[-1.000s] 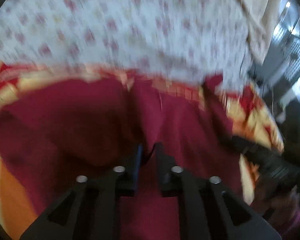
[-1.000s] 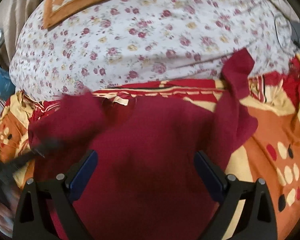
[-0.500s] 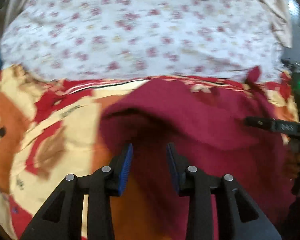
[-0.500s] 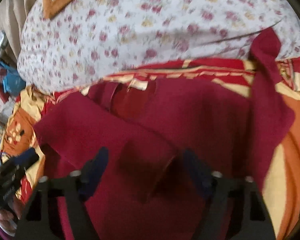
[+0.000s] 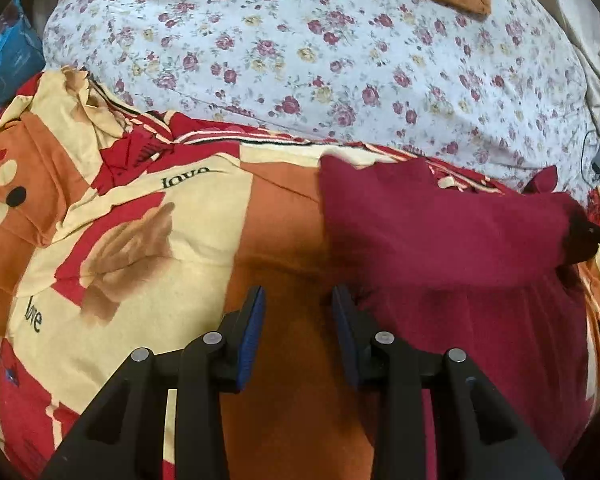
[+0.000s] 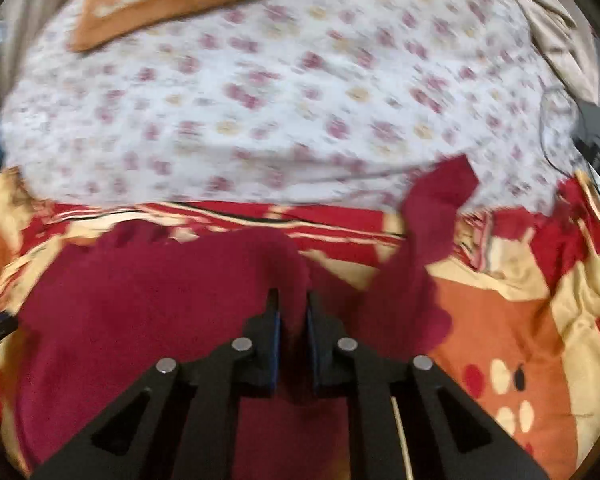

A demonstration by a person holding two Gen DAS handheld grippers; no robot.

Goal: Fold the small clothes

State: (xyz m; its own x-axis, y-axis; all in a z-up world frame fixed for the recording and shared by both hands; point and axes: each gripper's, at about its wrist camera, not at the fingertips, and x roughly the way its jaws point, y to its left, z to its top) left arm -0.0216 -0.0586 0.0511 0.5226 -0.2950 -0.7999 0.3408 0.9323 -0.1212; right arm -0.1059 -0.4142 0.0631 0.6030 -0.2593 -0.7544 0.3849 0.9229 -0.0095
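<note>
1. Letting go: the left gripper (image 5: 298,320) has backed off, fingers spread over bare blanket (image 5: 140,248) beside the maroon garment (image 5: 440,232).
2. Right gripper (image 6: 292,320), open a second ago, now pinches the garment's folded edge.
3. One side fold looks done; the sleeve (image 6: 436,196) remains.
</note>
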